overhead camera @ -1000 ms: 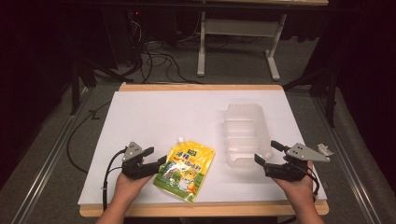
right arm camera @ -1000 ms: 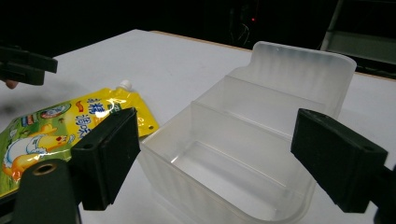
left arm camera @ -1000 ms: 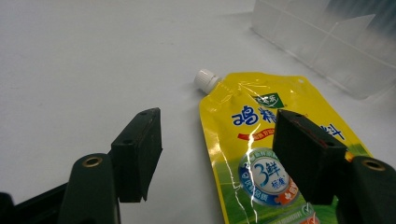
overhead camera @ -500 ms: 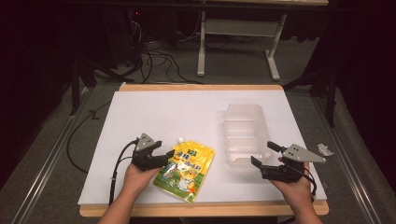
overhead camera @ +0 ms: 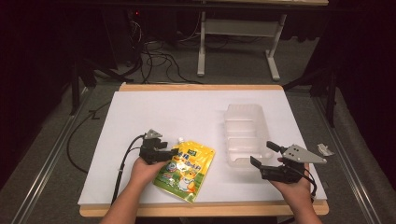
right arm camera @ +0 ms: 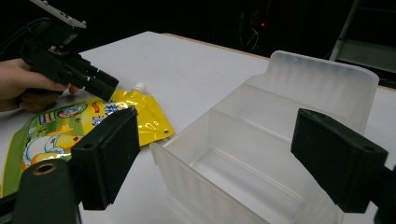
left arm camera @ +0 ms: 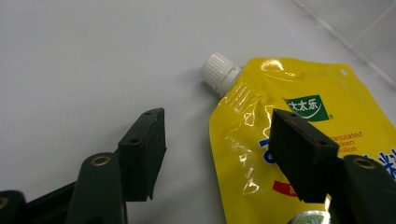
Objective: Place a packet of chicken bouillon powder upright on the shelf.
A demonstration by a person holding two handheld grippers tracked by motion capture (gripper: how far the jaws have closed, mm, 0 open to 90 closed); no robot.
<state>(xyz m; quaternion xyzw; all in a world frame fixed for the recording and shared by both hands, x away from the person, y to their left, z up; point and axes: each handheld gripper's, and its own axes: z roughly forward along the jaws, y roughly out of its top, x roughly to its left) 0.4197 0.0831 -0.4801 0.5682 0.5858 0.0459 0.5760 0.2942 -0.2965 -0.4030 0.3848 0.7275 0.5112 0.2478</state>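
Though flat, pouch [overhead camera: 186, 171] spout [overhead camera: 180, 140] up-left

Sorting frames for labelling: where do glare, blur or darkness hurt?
Left gripper view: glare streaks on the glossy yellow spouted pouch, near black tool soft. Right gripper view: dark background, translucent plastic bin legible. High view: white table sheet bright, surroundings dim.

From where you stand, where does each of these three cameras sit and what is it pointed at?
High view: above the person's side, looking down on the table; forearms and both hands show.
Left gripper view: rides the left gripper, facing the yellow pouch.
Right gripper view: rides the right gripper, facing the clear bin.
All share the pouch.
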